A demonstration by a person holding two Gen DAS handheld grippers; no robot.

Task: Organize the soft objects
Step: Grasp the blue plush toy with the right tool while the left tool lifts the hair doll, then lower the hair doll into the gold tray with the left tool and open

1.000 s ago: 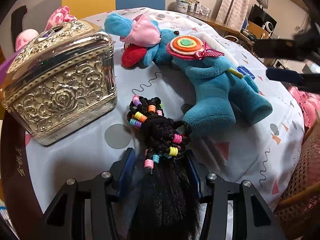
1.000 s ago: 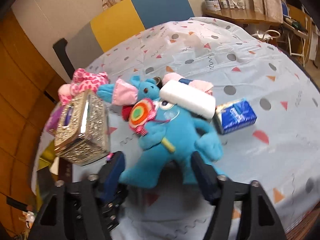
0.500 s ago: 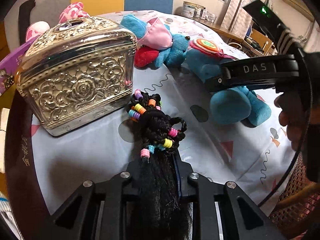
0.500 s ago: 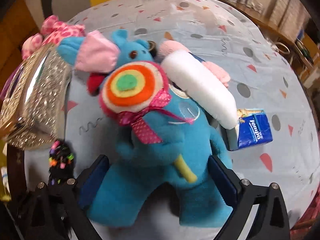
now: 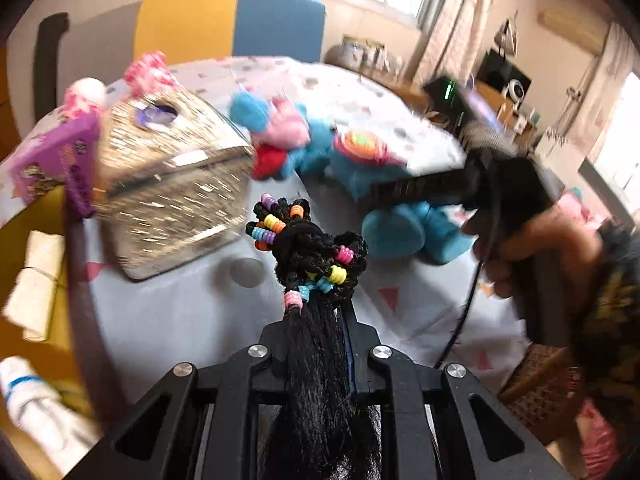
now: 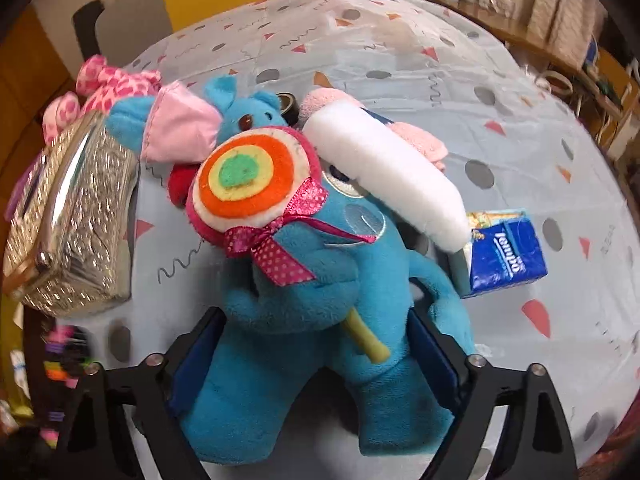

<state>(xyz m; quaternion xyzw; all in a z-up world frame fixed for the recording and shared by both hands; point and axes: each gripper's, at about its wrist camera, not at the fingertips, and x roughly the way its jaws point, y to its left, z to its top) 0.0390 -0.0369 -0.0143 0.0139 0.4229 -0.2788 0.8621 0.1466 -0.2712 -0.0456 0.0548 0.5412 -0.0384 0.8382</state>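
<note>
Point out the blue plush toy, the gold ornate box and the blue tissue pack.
blue plush toy [image 6: 320, 280]: right wrist view, on its belly.
gold ornate box [image 6: 80, 216]: right wrist view, on its embossed side.
blue tissue pack [image 6: 506, 256]: right wrist view, on its printed face.

The left gripper [image 5: 320, 312] is matte black plastic with cut-out linkage arms, round silver screws at the pivots, and blue pads lining its fingers [image 5: 349, 344]. The right gripper [image 6: 316, 344] matches: black frame, silver screws, dark blue pads on its fingers [image 6: 434, 354]. A thin black cable runs along its handle, and the hand [image 5: 532, 248] wears a dark patterned sleeve
</note>
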